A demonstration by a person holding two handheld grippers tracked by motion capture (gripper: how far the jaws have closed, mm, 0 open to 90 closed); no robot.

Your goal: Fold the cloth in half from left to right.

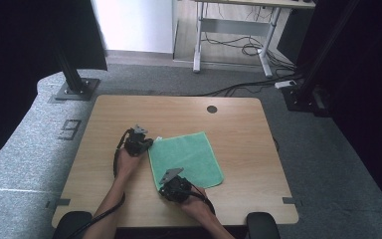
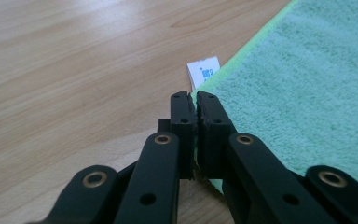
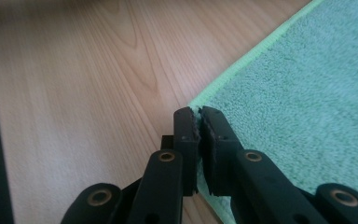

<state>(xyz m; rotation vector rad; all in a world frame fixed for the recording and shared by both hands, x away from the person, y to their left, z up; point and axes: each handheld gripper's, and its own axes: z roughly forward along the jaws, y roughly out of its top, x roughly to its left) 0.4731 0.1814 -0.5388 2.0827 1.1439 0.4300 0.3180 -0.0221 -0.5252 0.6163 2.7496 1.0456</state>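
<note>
Green terry cloth (image 1: pixel 186 159), mint-teal body with a brighter lime stitched hem, centre of the high view. White label (image 2: pixel 204 71) with blue print at its corner, upper middle of the left gripper view. Table (image 1: pixel 238 129) light wood grain, dark round cap near its upper edge. Both grippers, left gripper (image 2: pixel 195 100) and right gripper (image 3: pixel 199 114), matte black with brass-coloured rivets. Floor grey carpet.

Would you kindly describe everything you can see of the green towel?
The green towel is a squarish terry cloth with a lighter stitched hem, lying flat on the wooden table. A small white tag sticks out at one corner. The left gripper is shut on that corner, and the right gripper is shut on another corner.
</note>
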